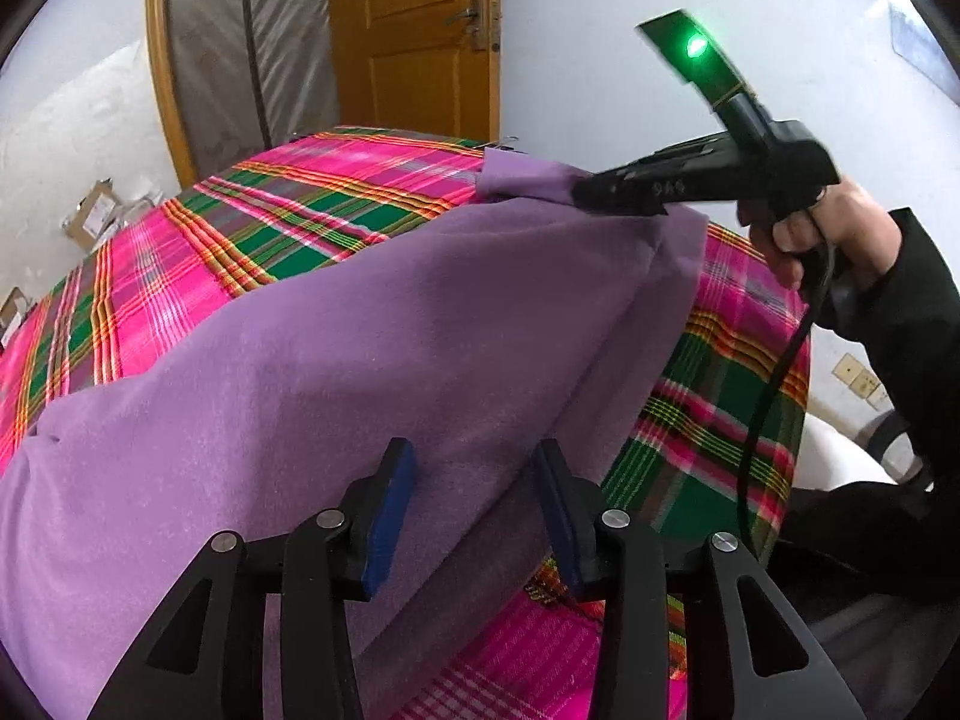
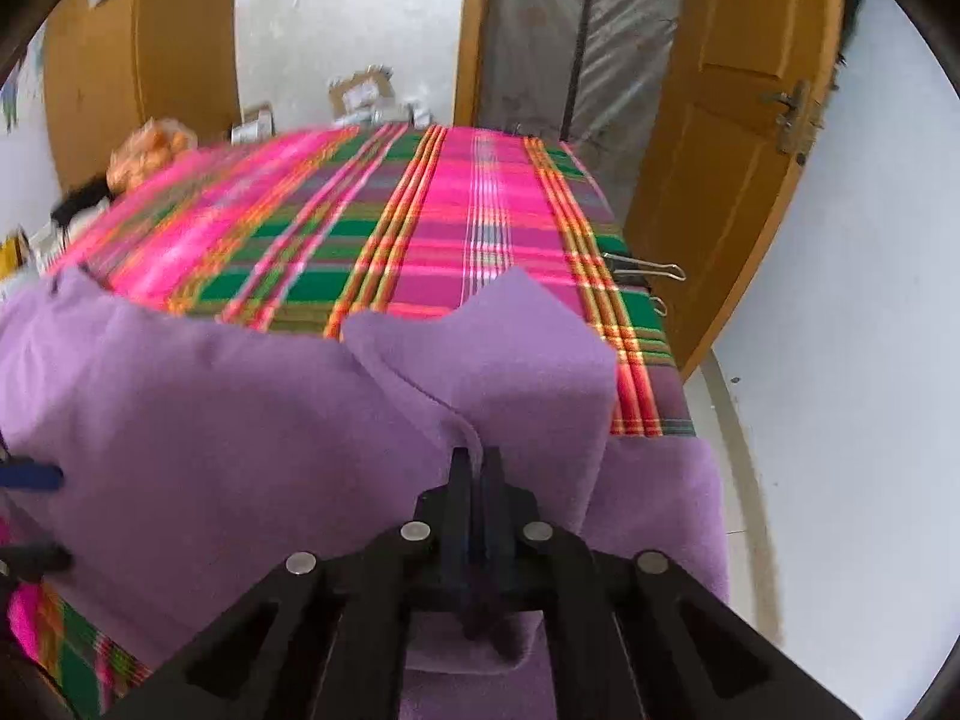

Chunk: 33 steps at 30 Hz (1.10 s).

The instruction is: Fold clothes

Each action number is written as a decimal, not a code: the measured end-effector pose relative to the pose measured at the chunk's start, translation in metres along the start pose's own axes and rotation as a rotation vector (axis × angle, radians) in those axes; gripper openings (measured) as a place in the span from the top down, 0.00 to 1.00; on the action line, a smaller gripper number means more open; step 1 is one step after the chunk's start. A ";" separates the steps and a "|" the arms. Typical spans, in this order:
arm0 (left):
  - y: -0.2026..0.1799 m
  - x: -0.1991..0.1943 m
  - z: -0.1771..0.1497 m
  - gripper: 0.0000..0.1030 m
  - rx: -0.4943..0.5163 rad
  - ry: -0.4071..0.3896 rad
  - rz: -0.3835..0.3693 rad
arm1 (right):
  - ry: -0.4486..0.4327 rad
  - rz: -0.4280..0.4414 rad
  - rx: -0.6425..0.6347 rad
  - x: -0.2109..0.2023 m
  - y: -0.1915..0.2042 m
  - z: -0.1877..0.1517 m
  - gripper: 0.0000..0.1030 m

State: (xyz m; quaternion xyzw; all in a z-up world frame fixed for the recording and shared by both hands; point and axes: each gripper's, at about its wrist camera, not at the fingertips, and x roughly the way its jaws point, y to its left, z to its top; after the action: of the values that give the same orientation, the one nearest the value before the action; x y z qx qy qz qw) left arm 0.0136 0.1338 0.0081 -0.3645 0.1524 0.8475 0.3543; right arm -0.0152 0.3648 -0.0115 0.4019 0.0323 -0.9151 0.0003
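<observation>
Jaws of the left gripper (image 1: 474, 507) stand spread, their blue pads (image 1: 390, 516) apart, hovering over the near edge of one purple fleece garment (image 1: 360, 348) with nothing pinched between them; only its surface and folded edge lie beneath the gap. Jaws of the right gripper (image 2: 477, 468) are pressed together, pinching a raised seam or fold of that same garment, which bulges to either side of them. From the left wrist view the right gripper appears ahead and to the right, its tip buried in the garment's far corner, held by a hand (image 1: 822, 228) in a black sleeve (image 1: 906, 312); faint pale marks on its black body look like digits but cannot be read for certain, and one green light (image 1: 695, 48) glows on a board at its top. Beneath the garment lies one pink-and-green plaid cloth (image 2: 456, 210) covering the desk, with two binder clips (image 2: 651, 270) at its edge right of the right jaws. Beyond both stands one brown wooden door (image 1: 420, 30) with a metal handle; cardboard boxes (image 2: 360, 90) lie on the floor, their labels too blurred to read.
</observation>
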 end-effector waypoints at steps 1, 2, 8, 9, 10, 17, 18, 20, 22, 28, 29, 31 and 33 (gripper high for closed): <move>0.001 0.000 0.001 0.58 -0.007 0.000 -0.002 | -0.022 0.009 0.019 -0.006 -0.003 0.000 0.97; 0.002 0.000 0.001 0.65 -0.014 0.000 -0.002 | -0.045 0.018 0.039 -0.012 -0.006 0.000 0.97; 0.008 -0.006 0.003 0.95 -0.031 -0.035 0.018 | -0.180 0.075 0.288 -0.050 -0.050 -0.011 0.97; 0.008 -0.010 0.003 0.95 -0.031 -0.049 0.015 | -0.195 0.086 0.342 -0.056 -0.058 -0.018 0.97; 0.009 -0.015 0.003 0.95 -0.034 -0.066 0.008 | -0.205 0.099 0.405 -0.059 -0.068 -0.026 0.97; 0.012 -0.029 -0.001 0.95 -0.040 -0.095 -0.060 | -0.131 0.220 0.807 -0.038 -0.122 -0.091 0.97; 0.011 -0.027 -0.002 0.95 -0.039 -0.088 -0.061 | -0.117 0.237 0.845 -0.033 -0.127 -0.099 0.97; 0.010 -0.023 -0.003 0.95 -0.042 -0.077 -0.059 | -0.110 0.230 0.851 -0.032 -0.129 -0.098 0.92; 0.010 -0.020 -0.003 0.95 -0.049 -0.073 -0.057 | -0.116 0.209 0.815 -0.034 -0.127 -0.090 0.83; 0.009 -0.017 -0.004 0.95 -0.057 -0.058 -0.053 | -0.136 0.108 0.663 -0.039 -0.118 -0.070 0.67; 0.009 -0.016 -0.004 0.95 -0.058 -0.055 -0.053 | -0.140 0.082 0.634 -0.040 -0.118 -0.066 0.67; 0.009 -0.015 -0.004 0.95 -0.058 -0.052 -0.052 | -0.149 0.048 0.599 -0.042 -0.118 -0.061 0.67; 0.010 -0.015 -0.004 0.95 -0.061 -0.050 -0.052 | -0.162 0.072 0.633 -0.041 -0.126 -0.062 0.81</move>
State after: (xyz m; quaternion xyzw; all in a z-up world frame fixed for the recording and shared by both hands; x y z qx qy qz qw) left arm 0.0159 0.1177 0.0158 -0.3578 0.1079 0.8511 0.3688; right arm 0.0547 0.4930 -0.0154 0.3087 -0.2683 -0.9081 -0.0896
